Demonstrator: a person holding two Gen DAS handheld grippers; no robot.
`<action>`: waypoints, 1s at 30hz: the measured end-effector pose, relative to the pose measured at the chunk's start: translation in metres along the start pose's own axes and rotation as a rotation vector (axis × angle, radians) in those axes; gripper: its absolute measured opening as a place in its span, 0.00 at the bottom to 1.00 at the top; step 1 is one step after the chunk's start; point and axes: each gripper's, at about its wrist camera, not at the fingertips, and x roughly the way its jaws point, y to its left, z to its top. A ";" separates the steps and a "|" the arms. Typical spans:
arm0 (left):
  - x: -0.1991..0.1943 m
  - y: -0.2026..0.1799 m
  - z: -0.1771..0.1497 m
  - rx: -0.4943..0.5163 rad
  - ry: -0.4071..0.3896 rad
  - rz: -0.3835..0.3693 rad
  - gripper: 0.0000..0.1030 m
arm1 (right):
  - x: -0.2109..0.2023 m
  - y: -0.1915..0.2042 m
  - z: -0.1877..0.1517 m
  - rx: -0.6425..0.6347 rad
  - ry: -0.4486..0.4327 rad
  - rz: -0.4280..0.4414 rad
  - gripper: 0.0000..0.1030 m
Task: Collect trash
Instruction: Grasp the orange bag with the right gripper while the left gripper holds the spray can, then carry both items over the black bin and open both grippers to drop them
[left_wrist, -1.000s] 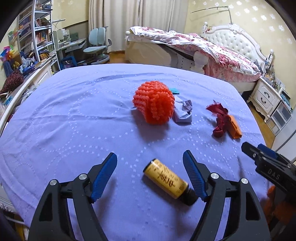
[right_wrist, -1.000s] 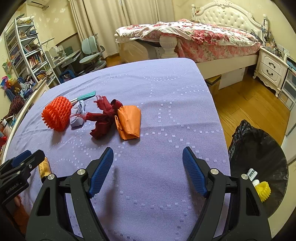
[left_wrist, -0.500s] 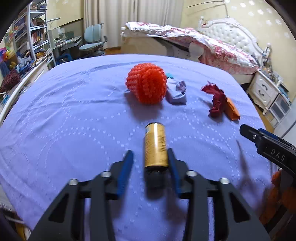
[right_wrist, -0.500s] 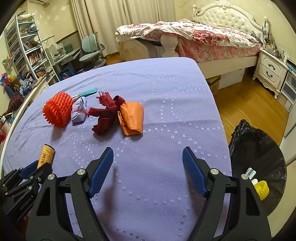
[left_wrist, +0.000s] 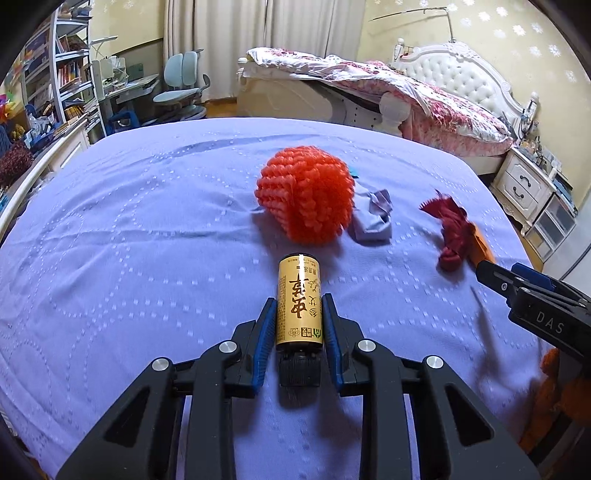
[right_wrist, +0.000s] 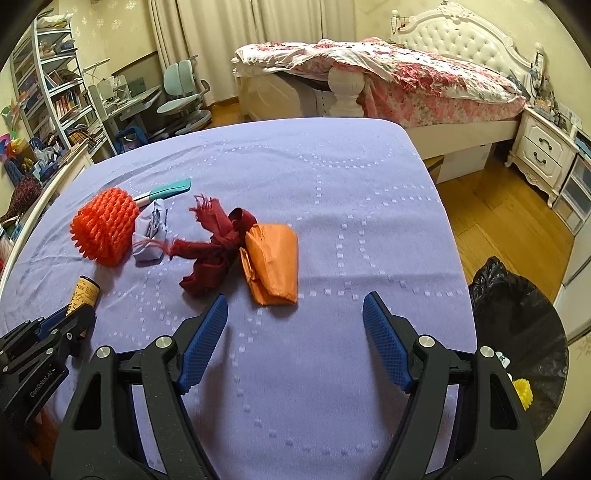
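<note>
My left gripper (left_wrist: 298, 325) is shut on a small gold bottle (left_wrist: 299, 302) with a black cap, holding it near the purple-covered table (left_wrist: 129, 229). The bottle also shows in the right wrist view (right_wrist: 84, 293), with the left gripper (right_wrist: 72, 323) around it. My right gripper (right_wrist: 293, 339) is open and empty above the table, short of an orange pouch (right_wrist: 275, 264) and a dark red cloth (right_wrist: 214, 247). An orange spiky brush head (left_wrist: 306, 197) and a crumpled lilac paper (left_wrist: 373, 221) lie beyond the bottle.
A black-lined trash bin (right_wrist: 517, 325) stands on the floor to the right of the table, with a yellow item (right_wrist: 522, 393) inside. A teal brush handle (right_wrist: 170, 190) lies behind the orange head. A bed (right_wrist: 406, 74), nightstand (right_wrist: 543, 147) and shelves (right_wrist: 48, 103) surround the table.
My left gripper closed around the gold bottle, which turned from lying askew to pointing straight ahead between the fingers. My right gripper stayed open and drifted slightly.
</note>
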 end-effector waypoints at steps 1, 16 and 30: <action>0.000 0.001 0.001 -0.002 0.000 0.000 0.27 | 0.002 0.001 0.002 -0.004 0.001 -0.001 0.68; -0.006 0.006 -0.004 -0.009 0.001 -0.033 0.27 | 0.000 0.004 0.002 -0.031 0.006 0.003 0.26; -0.023 -0.004 -0.018 0.011 -0.011 -0.075 0.27 | -0.035 -0.003 -0.032 0.008 -0.027 0.021 0.25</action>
